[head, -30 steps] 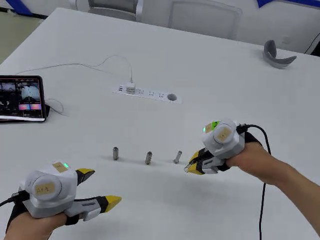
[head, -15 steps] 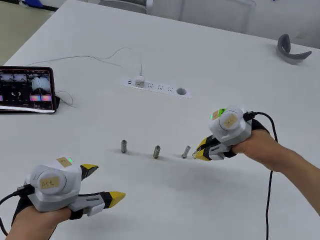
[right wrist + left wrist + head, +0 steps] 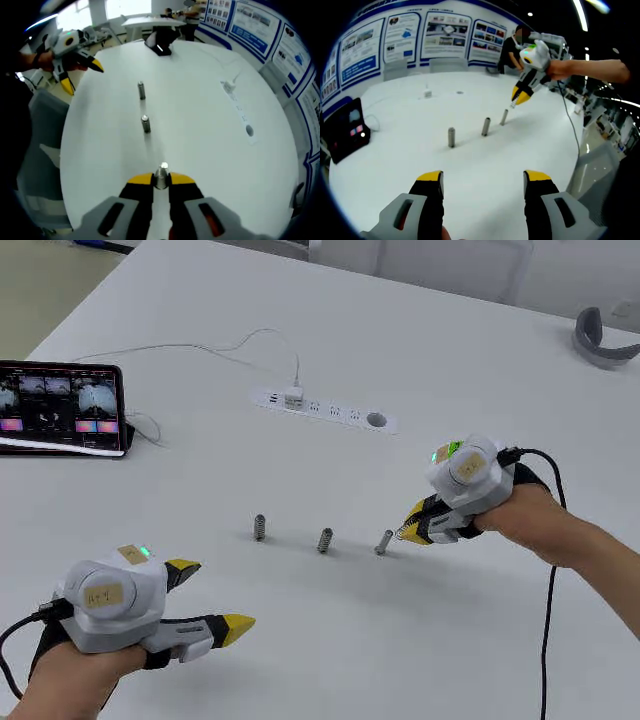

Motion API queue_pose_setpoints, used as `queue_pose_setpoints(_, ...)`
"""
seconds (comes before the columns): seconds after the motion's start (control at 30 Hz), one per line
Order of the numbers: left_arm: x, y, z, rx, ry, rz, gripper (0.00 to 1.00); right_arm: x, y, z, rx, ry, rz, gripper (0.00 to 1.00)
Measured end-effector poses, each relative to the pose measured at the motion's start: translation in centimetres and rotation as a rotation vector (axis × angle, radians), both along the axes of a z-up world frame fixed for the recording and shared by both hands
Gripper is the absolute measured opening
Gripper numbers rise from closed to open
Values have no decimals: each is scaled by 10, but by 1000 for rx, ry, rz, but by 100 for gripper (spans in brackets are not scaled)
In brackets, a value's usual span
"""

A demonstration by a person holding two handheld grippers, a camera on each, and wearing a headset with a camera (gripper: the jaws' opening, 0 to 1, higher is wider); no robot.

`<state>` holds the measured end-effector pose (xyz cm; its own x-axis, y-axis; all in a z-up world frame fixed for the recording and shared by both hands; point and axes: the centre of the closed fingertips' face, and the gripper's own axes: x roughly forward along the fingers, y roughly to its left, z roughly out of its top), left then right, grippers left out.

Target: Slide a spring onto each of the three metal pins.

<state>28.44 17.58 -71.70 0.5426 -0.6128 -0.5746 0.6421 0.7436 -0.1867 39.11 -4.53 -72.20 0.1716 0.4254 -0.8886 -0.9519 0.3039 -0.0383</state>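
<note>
The spring (image 3: 160, 175) held by the right gripper (image 3: 161, 183) is largely hidden between its tips (coils too blurred to be told), and the tablet (image 3: 60, 406) at the bench's left edge is cut off.

Nothing could be read. Tan labels (image 3: 103, 593) on the left gripper (image 3: 212, 595) and right gripper (image 3: 404, 534) bore handwritten marks too small to make out. Print on the wall posters (image 3: 440, 35) was blurred, and the tablet (image 3: 60, 405) screen was too small.
</note>
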Motion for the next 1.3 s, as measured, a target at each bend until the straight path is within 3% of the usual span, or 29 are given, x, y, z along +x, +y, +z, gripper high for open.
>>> queue_pose_setpoints(1.3, 4, 14, 1, -11, 1, 42, 65, 9, 14, -28, -42, 49, 59, 13)
